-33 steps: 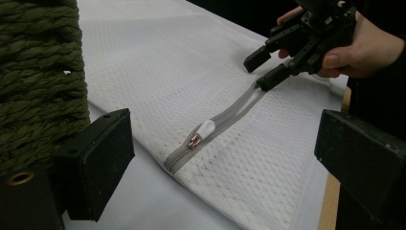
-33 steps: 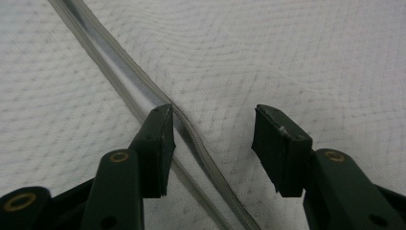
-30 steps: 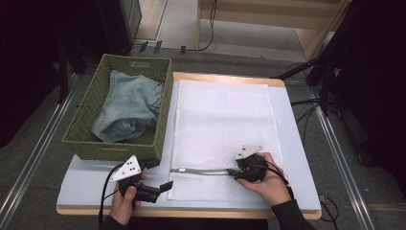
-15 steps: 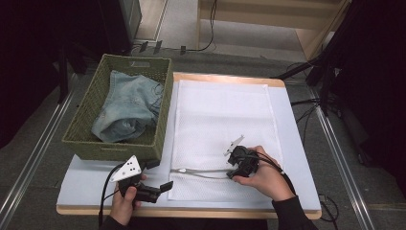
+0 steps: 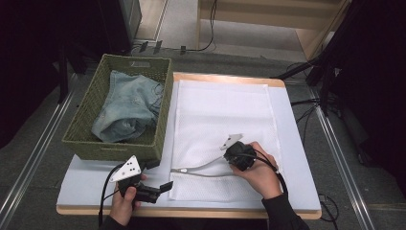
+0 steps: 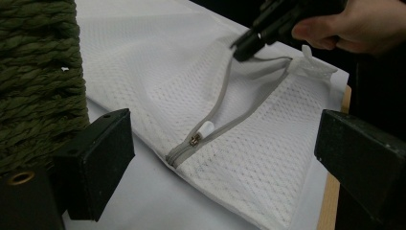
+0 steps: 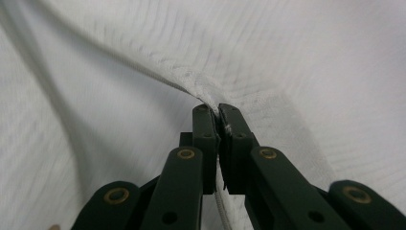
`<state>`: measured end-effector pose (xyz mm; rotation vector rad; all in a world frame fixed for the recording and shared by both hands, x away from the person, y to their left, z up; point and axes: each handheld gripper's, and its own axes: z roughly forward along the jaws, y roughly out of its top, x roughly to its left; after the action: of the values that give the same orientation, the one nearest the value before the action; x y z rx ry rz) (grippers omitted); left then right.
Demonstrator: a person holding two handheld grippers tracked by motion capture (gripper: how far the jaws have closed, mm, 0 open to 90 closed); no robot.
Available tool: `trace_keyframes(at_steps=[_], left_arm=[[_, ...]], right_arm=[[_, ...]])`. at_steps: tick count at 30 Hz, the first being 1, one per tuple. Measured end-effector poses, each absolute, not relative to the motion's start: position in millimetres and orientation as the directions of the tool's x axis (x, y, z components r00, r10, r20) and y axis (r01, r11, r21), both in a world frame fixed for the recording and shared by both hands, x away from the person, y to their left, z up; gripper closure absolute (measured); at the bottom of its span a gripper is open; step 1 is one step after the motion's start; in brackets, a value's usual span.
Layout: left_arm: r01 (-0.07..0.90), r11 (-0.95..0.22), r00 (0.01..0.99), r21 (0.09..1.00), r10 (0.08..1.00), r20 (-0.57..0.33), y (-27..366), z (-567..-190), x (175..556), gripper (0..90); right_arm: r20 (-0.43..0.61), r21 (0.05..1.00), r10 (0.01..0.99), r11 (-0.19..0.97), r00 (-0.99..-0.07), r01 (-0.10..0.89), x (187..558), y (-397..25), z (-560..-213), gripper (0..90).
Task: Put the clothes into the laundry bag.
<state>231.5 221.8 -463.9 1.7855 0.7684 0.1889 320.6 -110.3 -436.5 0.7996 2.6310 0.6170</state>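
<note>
Lifting the upper lip of the zip opening, the right gripper (image 5: 229, 152) has its jaws clamped on the mesh laundry bag (image 5: 222, 110), which lies flat on the table (image 5: 297, 143) at 3 o'clock from the wicker basket (image 5: 86, 139). I judge this the opening step, and next the mouth needs holding wide so the denim garment (image 5: 127, 105) (in the basket, around 10 o'clock from the zip) can go in. The left gripper (image 6: 225, 158) rests with jaws apart near the zipper pull (image 6: 203, 130); the bag's inside is hidden.

Soft light from above falls on the white mesh bag (image 5: 222, 124), while the room around the table (image 5: 301, 158) stays dark; the right gripper view is blurred at the left
</note>
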Motion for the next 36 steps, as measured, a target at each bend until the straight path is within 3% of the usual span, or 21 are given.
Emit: trace_keyframes(at_steps=[2,4,6,8,10,16,19,21,22,23,24,25,26,28,30,36], left_arm=[[0.405,-0.159,0.774,0.900,0.583,-0.245,222,-464,232,7.0],[0.405,-0.162,0.775,0.900,0.583,-0.244,222,-464,232,7.0],[0.405,-0.164,0.775,0.899,0.583,-0.243,222,-464,231,7.0],[0.405,-0.164,0.775,0.899,0.583,-0.243,222,-464,231,7.0],[0.405,-0.162,0.776,0.900,0.581,-0.245,222,-464,232,6.9],[0.409,-0.160,0.776,0.899,0.580,-0.249,222,-464,233,7.0],[0.407,-0.163,0.776,0.899,0.581,-0.246,222,-464,232,7.0],[0.406,-0.162,0.776,0.899,0.581,-0.245,222,-464,232,7.0],[0.405,-0.163,0.776,0.900,0.581,-0.244,222,-464,232,7.0],[0.405,-0.162,0.776,0.900,0.581,-0.244,222,-464,232,7.0],[0.403,-0.161,0.776,0.901,0.581,-0.244,222,-463,231,7.0],[0.399,-0.161,0.777,0.903,0.582,-0.240,222,-463,231,7.0],[0.394,-0.156,0.777,0.906,0.582,-0.238,223,-463,231,7.0],[0.392,-0.154,0.777,0.907,0.582,-0.237,223,-463,230,7.0],[0.382,-0.151,0.778,0.912,0.586,-0.229,224,-461,229,7.0],[0.354,-0.152,0.774,0.923,0.602,-0.198,226,-455,225,6.9]], right_arm=[[-0.167,0.663,0.655,0.628,-0.737,0.408,315,-119,-434,83.8],[-0.152,0.750,0.712,0.535,-0.685,0.390,309,-127,-443,82.4],[-0.190,0.749,0.735,0.537,-0.651,0.388,305,-129,-457,81.3],[-0.228,0.721,0.739,0.566,-0.634,0.400,304,-128,-470,72.2],[-0.227,0.716,0.749,0.561,-0.622,0.415,304,-128,-472,71.9],[-0.151,0.711,0.781,0.511,-0.606,0.482,306,-126,-475,56.5],[-0.119,0.718,0.806,0.473,-0.579,0.511,308,-127,-476,54.5],[-0.142,0.723,0.835,0.454,-0.532,0.520,310,-130,-477,58.0],[-0.119,0.735,0.844,0.429,-0.523,0.525,310,-137,-476,71.4],[-0.102,0.741,0.840,0.422,-0.533,0.523,310,-139,-475,78.5],[-0.078,0.748,0.825,0.419,-0.559,0.515,310,-143,-472,78.5],[-0.078,0.748,0.825,0.419,-0.559,0.515,310,-143,-472,83.3],[-0.015,0.763,0.813,0.386,-0.583,0.519,310,-148,-467,88.4],[0.023,0.770,0.810,0.359,-0.586,0.527,310,-151,-465,89.0],[0.138,0.788,0.778,0.289,-0.613,0.544,311,-158,-455,89.4],[0.164,0.828,0.737,0.258,-0.656,0.498,306,-157,-436,88.4]])
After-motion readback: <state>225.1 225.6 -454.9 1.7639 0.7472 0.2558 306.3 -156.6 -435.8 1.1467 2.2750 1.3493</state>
